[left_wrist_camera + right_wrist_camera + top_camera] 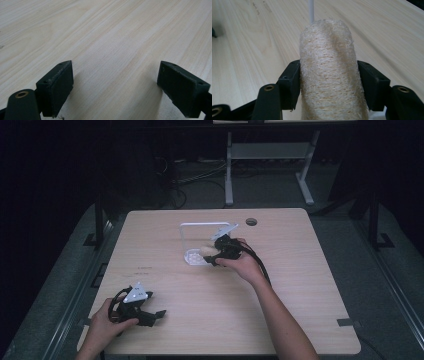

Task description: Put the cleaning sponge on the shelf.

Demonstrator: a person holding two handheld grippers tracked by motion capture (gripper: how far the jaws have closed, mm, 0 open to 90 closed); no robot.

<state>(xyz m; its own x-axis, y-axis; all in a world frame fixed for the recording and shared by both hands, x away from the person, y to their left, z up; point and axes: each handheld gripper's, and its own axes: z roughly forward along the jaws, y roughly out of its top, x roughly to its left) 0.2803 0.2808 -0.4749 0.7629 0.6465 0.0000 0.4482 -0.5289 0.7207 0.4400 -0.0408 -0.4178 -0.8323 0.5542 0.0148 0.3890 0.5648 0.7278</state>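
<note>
Evidently ready for placing, the right gripper [328, 82] clamps a pale, fibrous loofah roll [329, 75] over the white wire-framed rack [200, 237] mid-table, while the left gripper [116, 85] rests gaping and empty on the light wooden table [300, 285].

A loofah [328, 75] sits over a rack [196, 255] mid-table [300, 285], behind the left hand-held gripper [159, 314].

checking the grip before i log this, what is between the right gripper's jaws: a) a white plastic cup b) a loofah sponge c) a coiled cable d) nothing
b: in the right gripper view both jaws of the right gripper press against the sides of a beige, fibrous loofah sponge, held near the white rack on the table.
</note>
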